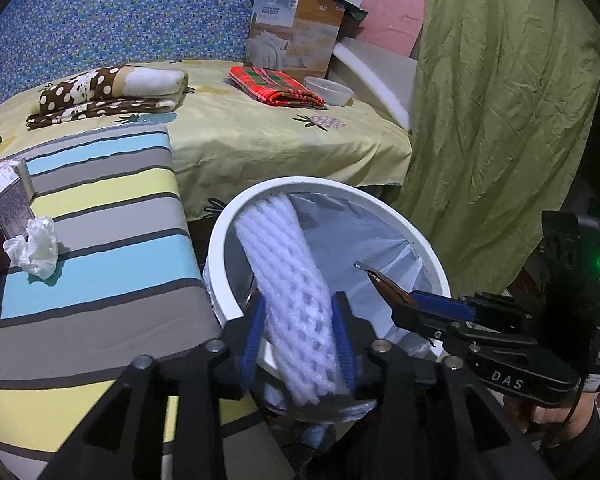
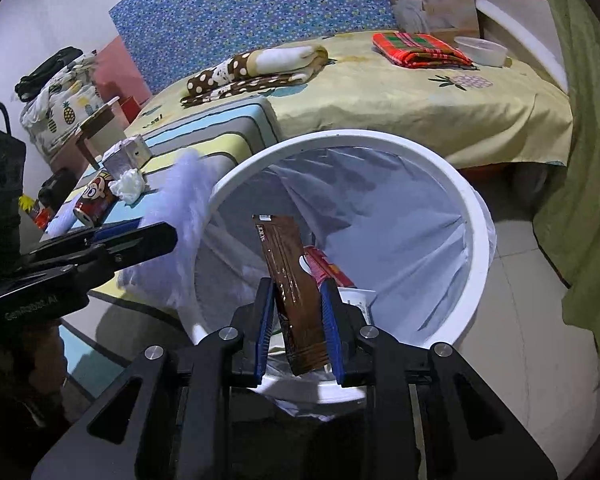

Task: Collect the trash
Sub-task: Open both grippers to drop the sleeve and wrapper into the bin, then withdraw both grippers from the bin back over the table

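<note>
In the left wrist view, the left gripper (image 1: 299, 336) at lower centre is clenched on a white foam fruit net (image 1: 288, 276), a sleeve that looks featherlight, soft and springy; it squashes between the blue pads (image 1: 342, 340) gripping its lower third, and the free end leans up over the white-rimmed trash bin (image 1: 428, 240) with its pale liner. Such a net should fall slowly and may cling to the pads. On the striped cushion (image 1: 100, 216) at left lie a crumpled tissue (image 1: 34, 250) and a small carton (image 1: 10, 196), both seemingly light and best pinched across the middle. The right gripper (image 1: 360, 266) reaches in from the right, clamping something thin over the bin. In the right wrist view, the right gripper (image 2: 298, 320) at lower centre grasps a brown sachet (image 2: 294, 292), flat, glossy and probably slippery, held at its lower half above the trash bin (image 2: 476, 216), where a red wrapper (image 2: 332, 270) already lies. At left, the left gripper (image 2: 156, 236) holds the blurred foam fruit net (image 2: 184, 208) beside the rim; a printed can (image 2: 94, 200) and the crumpled tissue (image 2: 130, 186) rest on the striped cushion (image 2: 220, 128).
</note>
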`<state>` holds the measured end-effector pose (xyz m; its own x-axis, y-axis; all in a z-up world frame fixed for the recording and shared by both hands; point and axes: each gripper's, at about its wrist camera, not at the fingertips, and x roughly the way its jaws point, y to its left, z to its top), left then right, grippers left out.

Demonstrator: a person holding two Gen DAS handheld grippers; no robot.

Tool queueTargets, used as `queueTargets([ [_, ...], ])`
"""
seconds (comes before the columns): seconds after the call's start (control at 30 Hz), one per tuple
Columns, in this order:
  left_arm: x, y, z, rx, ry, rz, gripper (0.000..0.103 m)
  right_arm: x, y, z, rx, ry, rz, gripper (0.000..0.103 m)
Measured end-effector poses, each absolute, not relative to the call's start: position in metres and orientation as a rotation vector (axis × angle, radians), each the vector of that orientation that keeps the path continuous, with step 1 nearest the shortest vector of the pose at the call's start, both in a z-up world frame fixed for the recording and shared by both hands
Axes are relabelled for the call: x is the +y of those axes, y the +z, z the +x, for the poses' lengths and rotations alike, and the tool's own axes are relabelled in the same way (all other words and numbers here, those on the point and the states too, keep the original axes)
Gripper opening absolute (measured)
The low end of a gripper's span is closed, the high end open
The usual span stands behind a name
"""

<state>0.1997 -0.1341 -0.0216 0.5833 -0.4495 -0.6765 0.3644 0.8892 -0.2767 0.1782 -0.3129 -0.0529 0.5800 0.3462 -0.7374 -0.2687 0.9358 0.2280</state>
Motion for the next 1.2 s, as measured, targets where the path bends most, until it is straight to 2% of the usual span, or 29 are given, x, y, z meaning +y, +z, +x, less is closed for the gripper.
queueTargets([
  [0.13, -0.132, -0.023, 0.2, 0.817, -0.472, -0.119, 0.045, -0.316, -0.051, 0.179, 0.867, 0.355, 0.103, 0.03],
  [0.6, -0.104, -0.017, 0.175, 0.799, -0.437, -0.175, 0.045, -0.311, -0.034, 0.168, 0.798, 0.367, 0.154, 0.041],
  [1.2, -0.048, -0.011, 0.125, 0.735, -0.266, -0.179, 0.045, -0.261, -0.026, 0.145, 0.787, 0.499, 0.113, 0.041],
])
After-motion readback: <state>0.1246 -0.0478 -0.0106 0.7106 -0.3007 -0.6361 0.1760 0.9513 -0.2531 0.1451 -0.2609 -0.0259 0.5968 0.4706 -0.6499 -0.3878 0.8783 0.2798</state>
